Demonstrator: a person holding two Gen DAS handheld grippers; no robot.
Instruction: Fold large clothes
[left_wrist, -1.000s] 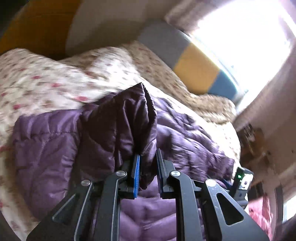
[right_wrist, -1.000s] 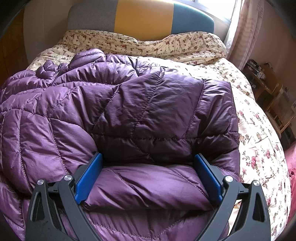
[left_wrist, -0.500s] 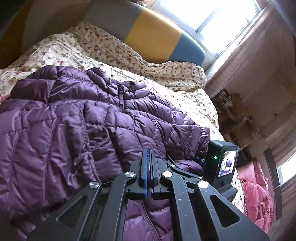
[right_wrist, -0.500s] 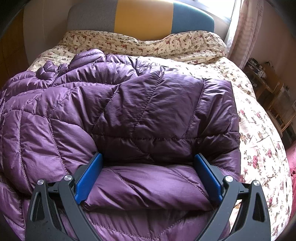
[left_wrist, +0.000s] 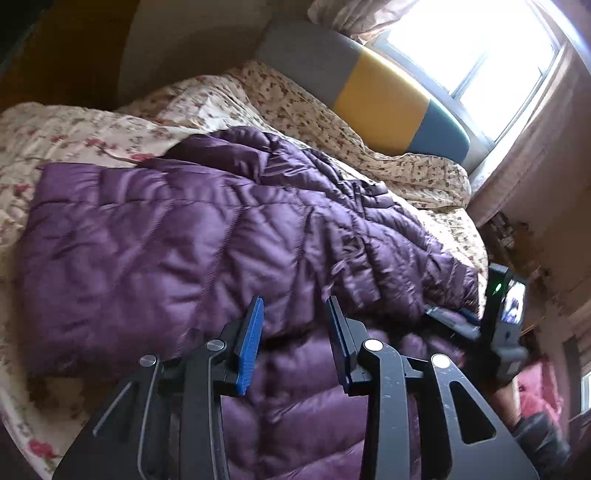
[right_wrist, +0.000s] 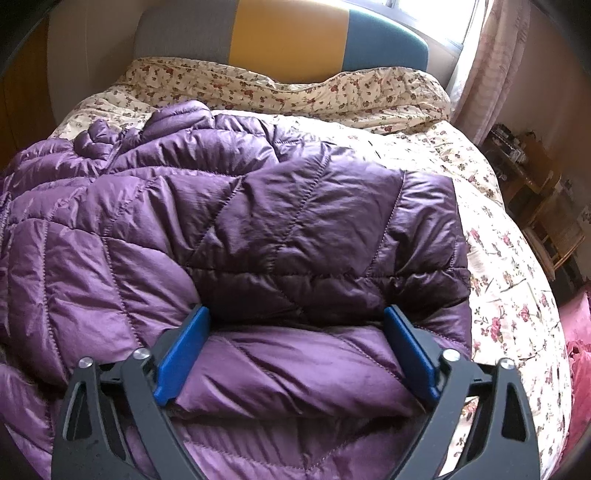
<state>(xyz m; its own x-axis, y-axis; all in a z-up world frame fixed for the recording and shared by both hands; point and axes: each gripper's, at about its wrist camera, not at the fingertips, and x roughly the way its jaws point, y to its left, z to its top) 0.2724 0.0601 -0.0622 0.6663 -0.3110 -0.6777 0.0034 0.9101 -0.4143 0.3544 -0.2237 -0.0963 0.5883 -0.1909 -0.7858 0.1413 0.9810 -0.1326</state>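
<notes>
A purple quilted jacket (right_wrist: 258, 221) lies spread on the bed, with one part folded over the rest. My right gripper (right_wrist: 293, 326) stands wide with its jaws closing. A puffy fold of the jacket (right_wrist: 295, 365) fills the gap between its blue pads (right_wrist: 181, 350), and no squeeze shows in the fabric. My left gripper (left_wrist: 294, 301) hovers over the jacket (left_wrist: 166, 240) near its front edge. Its jaws are opening and nothing is pinched between them. The right gripper's camera body (left_wrist: 504, 314) shows at the right of the left wrist view.
A floral bedspread (right_wrist: 509, 295) covers the bed around the jacket. A grey, yellow and blue headboard (right_wrist: 288, 37) stands at the far end under a bright window (left_wrist: 480, 48). Wooden shelves (right_wrist: 535, 192) and a pink cloth (right_wrist: 576, 332) are at the right.
A second ago my left gripper held a raised flap of the jacket. It let go, stood shut and empty, and has since opened partway. The flap lies flat. The right gripper stayed put.
</notes>
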